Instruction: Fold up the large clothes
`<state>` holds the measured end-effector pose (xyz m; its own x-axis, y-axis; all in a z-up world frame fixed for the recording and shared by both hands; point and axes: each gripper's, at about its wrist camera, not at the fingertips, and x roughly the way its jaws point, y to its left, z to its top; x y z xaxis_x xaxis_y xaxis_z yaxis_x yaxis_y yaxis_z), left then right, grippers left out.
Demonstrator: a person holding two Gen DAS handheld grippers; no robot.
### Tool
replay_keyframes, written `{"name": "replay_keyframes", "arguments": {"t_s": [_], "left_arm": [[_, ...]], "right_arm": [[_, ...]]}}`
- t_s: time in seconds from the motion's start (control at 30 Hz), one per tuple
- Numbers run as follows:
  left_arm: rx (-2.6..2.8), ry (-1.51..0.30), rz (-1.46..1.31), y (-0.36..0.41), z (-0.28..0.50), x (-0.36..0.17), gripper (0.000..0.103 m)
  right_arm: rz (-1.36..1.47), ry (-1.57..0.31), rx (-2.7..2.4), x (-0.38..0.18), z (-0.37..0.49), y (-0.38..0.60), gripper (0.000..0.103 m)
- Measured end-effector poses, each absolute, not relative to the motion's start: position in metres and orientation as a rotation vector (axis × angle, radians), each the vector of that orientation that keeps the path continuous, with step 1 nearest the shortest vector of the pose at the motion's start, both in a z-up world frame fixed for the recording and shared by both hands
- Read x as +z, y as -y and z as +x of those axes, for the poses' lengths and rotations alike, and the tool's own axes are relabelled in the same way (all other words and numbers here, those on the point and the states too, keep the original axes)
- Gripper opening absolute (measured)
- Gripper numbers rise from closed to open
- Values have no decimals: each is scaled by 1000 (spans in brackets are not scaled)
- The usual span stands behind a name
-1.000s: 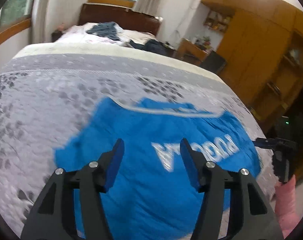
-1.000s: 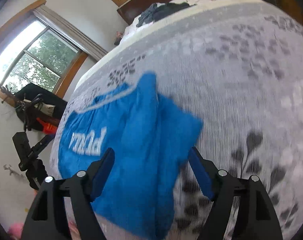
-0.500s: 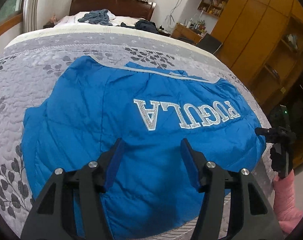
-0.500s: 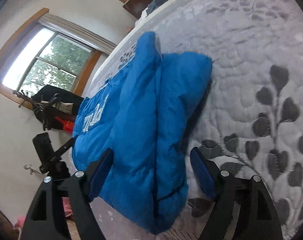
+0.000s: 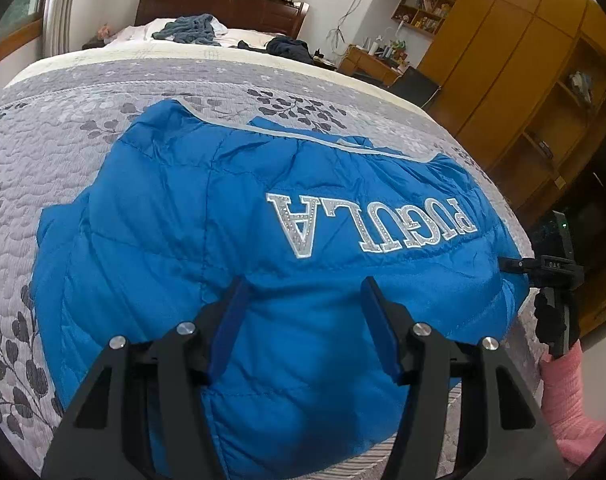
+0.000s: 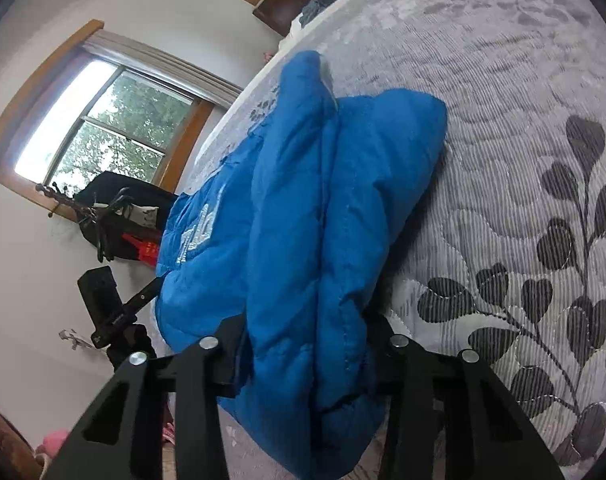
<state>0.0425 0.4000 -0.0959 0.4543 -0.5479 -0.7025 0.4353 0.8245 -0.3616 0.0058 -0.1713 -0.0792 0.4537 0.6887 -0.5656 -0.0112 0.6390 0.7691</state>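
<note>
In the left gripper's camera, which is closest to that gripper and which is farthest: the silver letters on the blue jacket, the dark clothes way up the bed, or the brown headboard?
From the left gripper:
1. Silver letters on the blue jacket, just ahead and a little right.
2. Dark clothes, far up the bed.
3. Brown headboard, behind them at the wall.

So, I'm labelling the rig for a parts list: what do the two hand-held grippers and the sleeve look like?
Both the left hand-held gripper and the right hand-held gripper have black angular frames with silver screws. The left one's finger pads are blue. The sleeve is fuzzy pink.
</note>
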Motion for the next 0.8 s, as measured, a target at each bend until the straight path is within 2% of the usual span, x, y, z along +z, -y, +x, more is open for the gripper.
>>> {"name": "replay_keyframes", "arguments": {"t_s": [0.2,0.3,0.37,0.6,0.8], "left_arm": [[-606,-899,-111,-397,40,-98,58],[-608,-894,-114,-398,40,-98,59],[-611,-892,-118,-399,40,-97,60],[-636,-884,-155,-405,40,-95,62],[-667,-860,-231,-429,33,-79,62]], "right_arm": [[809,-1002,477,-81,1,174,42],[787,-991,446,-64,0,168,37],[761,-968,436,-42,1,163,34],[508,-910,446,53,16,101,33],[276,-926,477,102,32,20,33]]}}
